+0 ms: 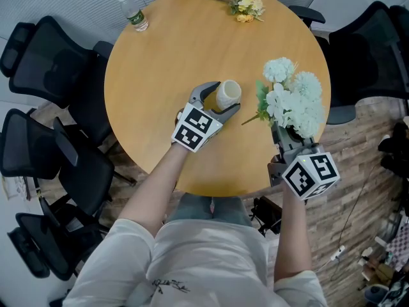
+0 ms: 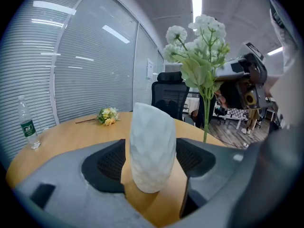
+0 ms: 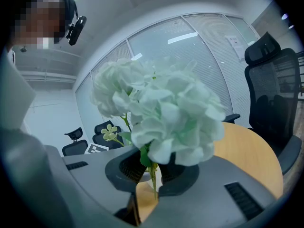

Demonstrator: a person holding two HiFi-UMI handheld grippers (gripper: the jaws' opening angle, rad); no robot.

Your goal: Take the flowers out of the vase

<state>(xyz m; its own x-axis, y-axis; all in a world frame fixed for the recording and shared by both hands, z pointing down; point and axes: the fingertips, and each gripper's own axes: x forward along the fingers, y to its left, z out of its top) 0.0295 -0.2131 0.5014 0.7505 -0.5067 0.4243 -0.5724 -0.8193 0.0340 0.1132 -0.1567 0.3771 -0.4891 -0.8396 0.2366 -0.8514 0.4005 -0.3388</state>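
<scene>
- The white flowers (image 1: 291, 98) are out of the vase (image 1: 228, 94); we hold them in the air just to its right, over the near right part of the round table (image 1: 166, 62), with the thin stem end (image 1: 246, 121) pointing back toward the vase but clear of its mouth
- Our right gripper (image 3: 153, 167) pinches the green stem low down, its fingers pressed nearly together on it, with the heavy blooms sitting above the jaws
- That grip looks top-heavy to us, so we judge the pinch should stay firm and the wrist level, or the bunch may swing or slip round in the pads
- The vase looks empty from above; our left gripper (image 1: 216, 101) has its fingers round the white body, the pads against its sides, and it stands on the table a little tilted in the left gripper view
- We think this hold should stay on until the stem is well away, since a brush from the stem could tip such a light vase
- A yellow bunch (image 1: 247, 6) already lies at the far edge, well apart, which suggests a spot to lay this one: we would carry it high over the vase and set the blooms down gently
- A water bottle (image 1: 133, 13) stands far left, out of our path
</scene>
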